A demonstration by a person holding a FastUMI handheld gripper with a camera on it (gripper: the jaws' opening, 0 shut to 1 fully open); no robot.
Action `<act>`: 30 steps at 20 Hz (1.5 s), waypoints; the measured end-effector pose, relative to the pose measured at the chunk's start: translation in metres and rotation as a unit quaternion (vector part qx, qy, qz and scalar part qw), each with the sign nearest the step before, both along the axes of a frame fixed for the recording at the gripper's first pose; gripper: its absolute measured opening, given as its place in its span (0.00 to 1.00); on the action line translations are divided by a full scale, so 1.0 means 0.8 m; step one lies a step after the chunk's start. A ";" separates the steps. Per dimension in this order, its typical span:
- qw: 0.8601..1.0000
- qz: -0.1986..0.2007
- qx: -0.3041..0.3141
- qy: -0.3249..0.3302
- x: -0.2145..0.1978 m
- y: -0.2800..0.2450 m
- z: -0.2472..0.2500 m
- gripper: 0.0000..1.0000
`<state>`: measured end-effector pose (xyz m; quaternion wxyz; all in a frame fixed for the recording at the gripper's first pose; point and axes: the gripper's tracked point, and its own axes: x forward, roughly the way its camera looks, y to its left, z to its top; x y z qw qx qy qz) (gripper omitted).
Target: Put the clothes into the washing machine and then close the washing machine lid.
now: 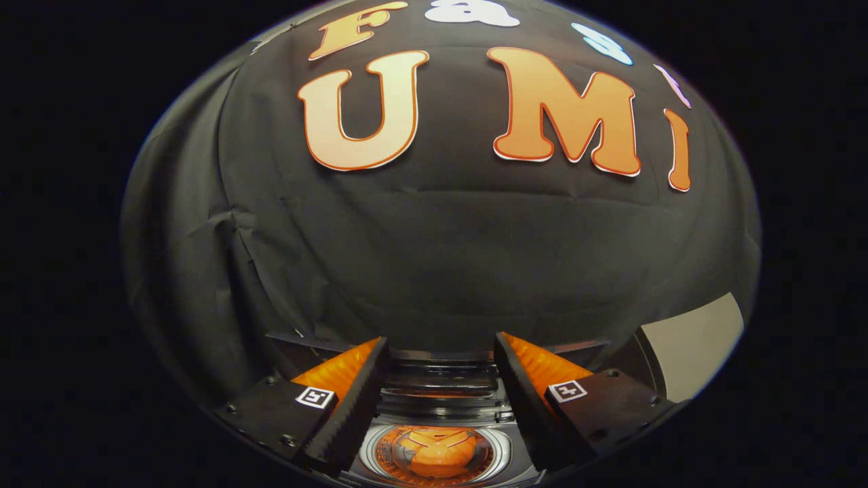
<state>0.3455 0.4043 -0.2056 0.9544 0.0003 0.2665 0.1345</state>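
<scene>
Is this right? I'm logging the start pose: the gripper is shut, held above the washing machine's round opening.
Not quite. The gripper is open, not shut: the gripper view shows its fingers spread apart, with the washing machine and its round opening below, between them.

Wrinkled black cloth wall (434, 257); pale grey panel (695, 339) at its foot.

Washing machine (441, 393) mostly cut off beneath the spread claw (441, 352).
</scene>
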 end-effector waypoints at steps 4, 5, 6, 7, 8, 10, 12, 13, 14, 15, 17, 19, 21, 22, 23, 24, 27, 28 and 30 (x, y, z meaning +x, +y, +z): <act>1.000 -0.009 0.001 0.014 0.017 0.001 -0.017 0.99; 1.000 -0.013 0.005 0.010 0.020 0.000 -0.019 0.99; 1.000 -0.013 0.007 0.008 0.018 0.000 -0.020 0.99; 1.000 -0.015 0.009 0.002 0.017 0.001 -0.019 0.99; 1.000 -0.015 0.008 0.001 0.014 0.000 -0.020 0.99; 1.000 -0.014 0.005 0.003 0.007 -0.001 -0.019 1.00; 1.000 -0.017 0.005 0.000 0.002 -0.005 -0.021 1.00; 1.000 -0.017 0.001 -0.004 -0.003 -0.004 -0.019 1.00; 0.999 -0.020 -0.026 0.002 -0.007 -0.009 -0.032 1.00; 0.995 0.004 -0.033 0.094 -0.058 -0.007 -0.089 1.00; 0.986 0.010 0.011 0.169 -0.140 0.000 -0.163 0.99; 0.984 0.000 0.023 0.178 -0.185 -0.007 -0.183 0.99; 0.989 -0.007 0.017 0.147 -0.180 -0.027 -0.174 0.99; 0.992 -0.010 0.007 0.128 -0.170 -0.035 -0.156 0.99; 0.994 -0.007 0.006 0.109 -0.161 -0.035 -0.132 0.99; 0.996 -0.004 0.008 0.094 -0.152 -0.033 -0.113 0.98; 0.998 -0.002 0.006 0.069 -0.139 -0.031 -0.075 0.98; 0.998 -0.001 0.004 0.063 -0.132 -0.030 -0.067 0.98; 0.999 -0.002 0.003 0.048 -0.117 -0.030 -0.050 0.98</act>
